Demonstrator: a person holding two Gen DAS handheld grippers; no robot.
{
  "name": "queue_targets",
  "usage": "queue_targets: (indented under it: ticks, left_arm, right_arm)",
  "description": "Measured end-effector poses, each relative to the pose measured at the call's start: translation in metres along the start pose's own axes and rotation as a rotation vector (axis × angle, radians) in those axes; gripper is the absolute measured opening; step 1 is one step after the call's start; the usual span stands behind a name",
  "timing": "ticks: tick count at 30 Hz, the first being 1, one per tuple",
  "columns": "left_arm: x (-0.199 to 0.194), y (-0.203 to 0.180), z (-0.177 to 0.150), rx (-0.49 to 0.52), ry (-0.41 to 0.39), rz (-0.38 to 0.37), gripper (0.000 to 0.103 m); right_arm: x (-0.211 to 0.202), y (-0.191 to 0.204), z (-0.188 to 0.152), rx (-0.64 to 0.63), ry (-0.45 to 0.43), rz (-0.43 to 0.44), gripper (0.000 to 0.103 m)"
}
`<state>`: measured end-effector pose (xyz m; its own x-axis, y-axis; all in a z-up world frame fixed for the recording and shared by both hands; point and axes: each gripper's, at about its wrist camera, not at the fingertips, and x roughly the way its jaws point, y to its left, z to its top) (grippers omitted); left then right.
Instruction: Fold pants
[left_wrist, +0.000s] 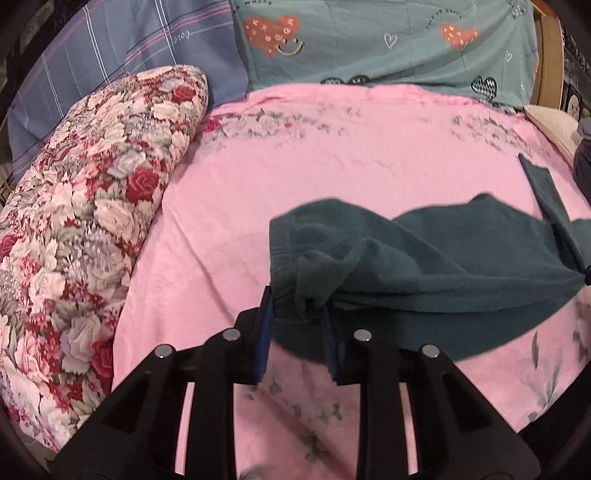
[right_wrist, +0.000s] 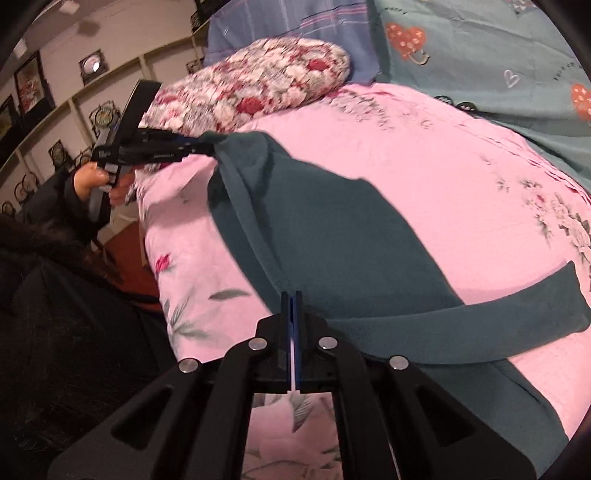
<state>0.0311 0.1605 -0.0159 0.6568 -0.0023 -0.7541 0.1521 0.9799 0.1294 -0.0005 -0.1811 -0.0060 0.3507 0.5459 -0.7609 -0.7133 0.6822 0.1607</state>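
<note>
Dark teal fleece pants (left_wrist: 424, 258) hang stretched between my two grippers above a pink floral bedsheet (left_wrist: 332, 166). My left gripper (left_wrist: 297, 306) is shut on the bunched waistband corner; it also shows in the right wrist view (right_wrist: 201, 147), held by a hand. My right gripper (right_wrist: 292, 299) is shut on the pants' edge (right_wrist: 314, 229). One pant leg (right_wrist: 480, 314) trails across the sheet (right_wrist: 461, 184) to the right and folds back under the raised part.
A rolled floral quilt (left_wrist: 92, 221) lies along the left side of the bed. Blue plaid (left_wrist: 129, 48) and teal heart-print (left_wrist: 388, 44) bedding lie at the head. A white pillow (left_wrist: 550, 125) lies at far right. Shelves with framed items (right_wrist: 55, 110) line the wall.
</note>
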Motion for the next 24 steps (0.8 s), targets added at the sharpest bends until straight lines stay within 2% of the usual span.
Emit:
queue_targets:
  ticks: [4, 5, 9, 11, 12, 14, 18, 19, 21, 23, 24]
  left_arm:
    - [0.031, -0.005, -0.030, 0.013, 0.101, 0.004, 0.027]
    - [0.031, -0.006, -0.032, 0.020, 0.089, 0.019, 0.029]
    - [0.014, 0.006, -0.032, 0.004, 0.053, 0.053, 0.051]
    - [0.001, 0.015, -0.032, -0.011, 0.041, 0.069, 0.052]
    - [-0.008, 0.021, -0.031, -0.030, 0.026, 0.069, 0.052]
    - [-0.024, 0.021, -0.025, -0.048, -0.013, 0.046, 0.053]
    - [-0.036, -0.014, -0.002, -0.033, -0.114, -0.020, 0.071]
    - [-0.030, -0.025, 0.004, -0.030, -0.121, -0.038, 0.072]
    - [-0.006, -0.049, 0.011, 0.006, -0.092, -0.037, 0.073]
    - [0.027, -0.061, 0.006, 0.047, -0.008, 0.035, 0.071]
    - [0.044, -0.059, -0.002, 0.049, 0.059, 0.049, 0.064]
  right_arm:
    - [0.027, 0.002, -0.010, 0.005, 0.093, -0.032, 0.000]
    - [0.031, 0.003, -0.011, -0.001, 0.102, -0.041, 0.000]
    - [0.025, 0.009, -0.011, -0.028, 0.111, -0.048, 0.001]
    - [0.023, 0.010, -0.014, -0.033, 0.111, -0.055, 0.004]
    - [0.020, 0.010, -0.015, -0.032, 0.104, -0.052, 0.012]
    - [0.011, 0.007, -0.012, -0.014, 0.061, -0.018, 0.025]
    - [-0.009, 0.003, 0.002, 0.033, -0.026, -0.010, 0.026]
    - [-0.009, -0.001, 0.006, 0.049, -0.034, -0.016, 0.026]
    - [-0.004, -0.009, 0.012, 0.099, -0.029, -0.038, 0.026]
    - [0.013, -0.019, 0.008, 0.146, 0.045, -0.070, 0.026]
    - [0.024, -0.025, 0.005, 0.170, 0.113, -0.098, 0.025]
